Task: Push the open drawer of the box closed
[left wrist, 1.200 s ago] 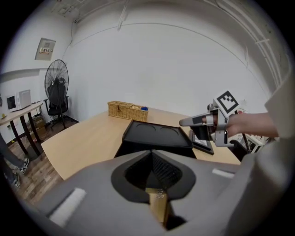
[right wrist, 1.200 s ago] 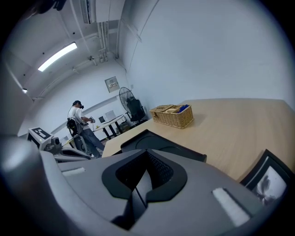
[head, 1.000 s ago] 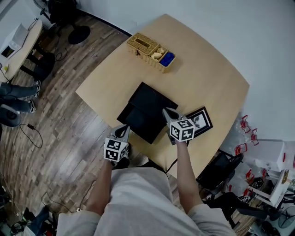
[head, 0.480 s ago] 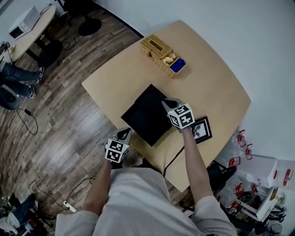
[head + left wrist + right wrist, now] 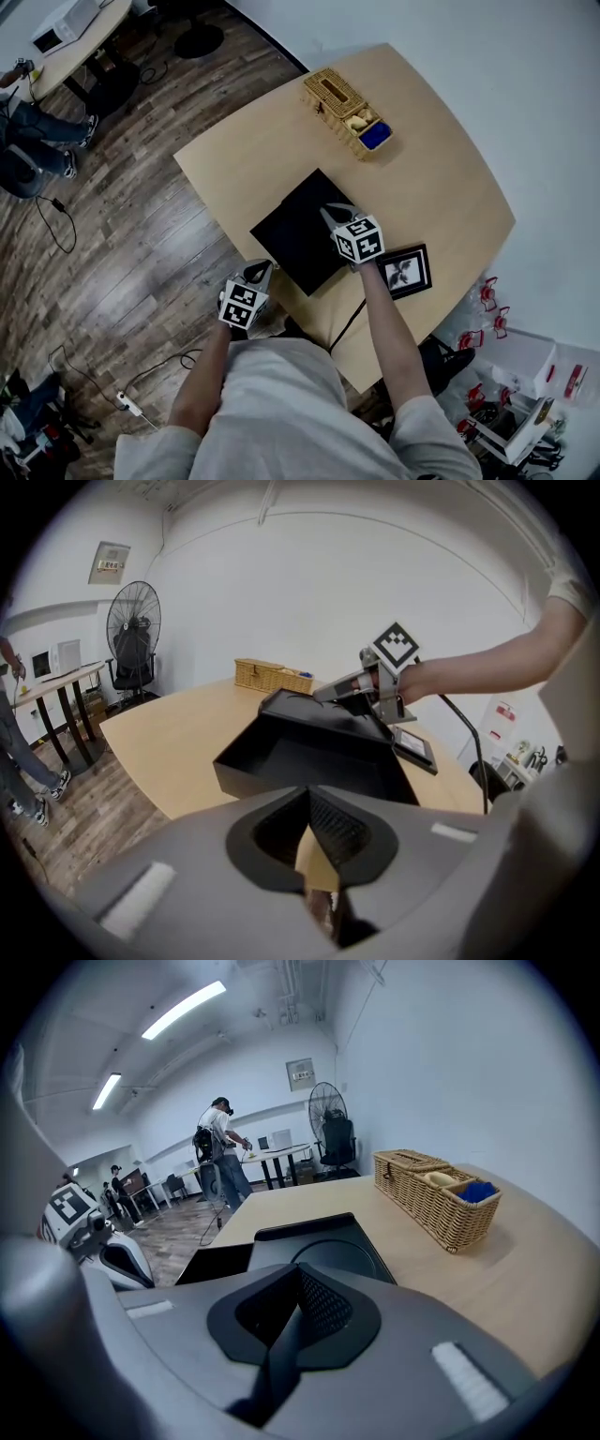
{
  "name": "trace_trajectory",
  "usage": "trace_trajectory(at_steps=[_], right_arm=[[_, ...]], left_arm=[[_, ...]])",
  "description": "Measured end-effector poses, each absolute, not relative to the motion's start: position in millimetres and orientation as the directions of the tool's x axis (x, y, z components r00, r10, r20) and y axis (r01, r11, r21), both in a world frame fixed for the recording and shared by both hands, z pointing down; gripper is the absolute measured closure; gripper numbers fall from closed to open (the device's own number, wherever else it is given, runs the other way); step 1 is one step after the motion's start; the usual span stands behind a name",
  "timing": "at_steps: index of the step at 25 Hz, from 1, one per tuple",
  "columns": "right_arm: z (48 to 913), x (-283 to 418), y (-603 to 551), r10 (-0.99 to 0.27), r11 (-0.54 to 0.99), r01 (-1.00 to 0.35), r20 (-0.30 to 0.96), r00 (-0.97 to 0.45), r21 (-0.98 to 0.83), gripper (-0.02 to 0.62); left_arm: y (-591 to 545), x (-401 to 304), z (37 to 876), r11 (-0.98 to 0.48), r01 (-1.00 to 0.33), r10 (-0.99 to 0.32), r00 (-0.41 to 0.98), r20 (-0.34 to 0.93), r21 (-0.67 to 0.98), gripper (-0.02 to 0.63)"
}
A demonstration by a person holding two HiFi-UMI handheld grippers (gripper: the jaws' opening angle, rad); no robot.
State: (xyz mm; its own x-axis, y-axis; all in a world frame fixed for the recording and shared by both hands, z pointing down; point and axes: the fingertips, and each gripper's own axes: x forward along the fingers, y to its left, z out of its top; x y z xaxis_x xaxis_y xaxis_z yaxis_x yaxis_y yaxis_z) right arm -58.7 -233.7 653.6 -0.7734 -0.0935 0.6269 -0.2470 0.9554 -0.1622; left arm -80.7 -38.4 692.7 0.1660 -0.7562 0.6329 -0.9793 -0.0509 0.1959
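A black box (image 5: 314, 214) lies near the table's front edge. Its drawer (image 5: 279, 248) is pulled out toward the table's left front corner. In the left gripper view the drawer (image 5: 286, 761) shows as an open, empty tray in front of the box (image 5: 323, 716). My right gripper (image 5: 331, 215) is shut and hovers over the box's top, near its right side; the left gripper view shows this gripper (image 5: 349, 688) there too. My left gripper (image 5: 259, 270) is shut and empty, just off the table edge, short of the drawer's front. In the right gripper view the box (image 5: 323, 1246) lies below the shut right gripper (image 5: 291, 1326).
A wicker basket (image 5: 346, 111) with a blue item stands at the table's far side. A black picture frame (image 5: 405, 271) lies right of the box. A cable hangs off the front edge. A fan (image 5: 132, 649), desks and people (image 5: 225, 1152) are across the wooden floor.
My right gripper has moved from the box's right front corner up over its top. The left gripper has stayed by the table edge. The head view has shifted.
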Motion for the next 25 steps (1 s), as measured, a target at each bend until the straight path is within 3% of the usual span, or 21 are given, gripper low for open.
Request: trace_trajectory(at_steps=[9,19,25], right_arm=[[668.0,-73.6,-216.1,-0.088,0.987,-0.157,0.674,-0.733,-0.042,0.594],[665.6,-74.2,-217.6,-0.110,0.984,-0.177,0.653,-0.749,-0.037,0.594],[662.3,-72.6,-218.8,-0.117,0.982,-0.185,0.628,-0.770,-0.043,0.594]], left_arm=[[-31.4,-76.5,700.7,-0.051,-0.975,-0.730,0.183,0.658,0.214,0.554],[-24.3,-70.5,711.9,-0.089,-0.970,-0.697,0.222,0.682,0.225,0.551],[-26.3,-63.8,720.1,-0.138,-0.968,-0.672,0.247,0.699,0.210,0.508]])
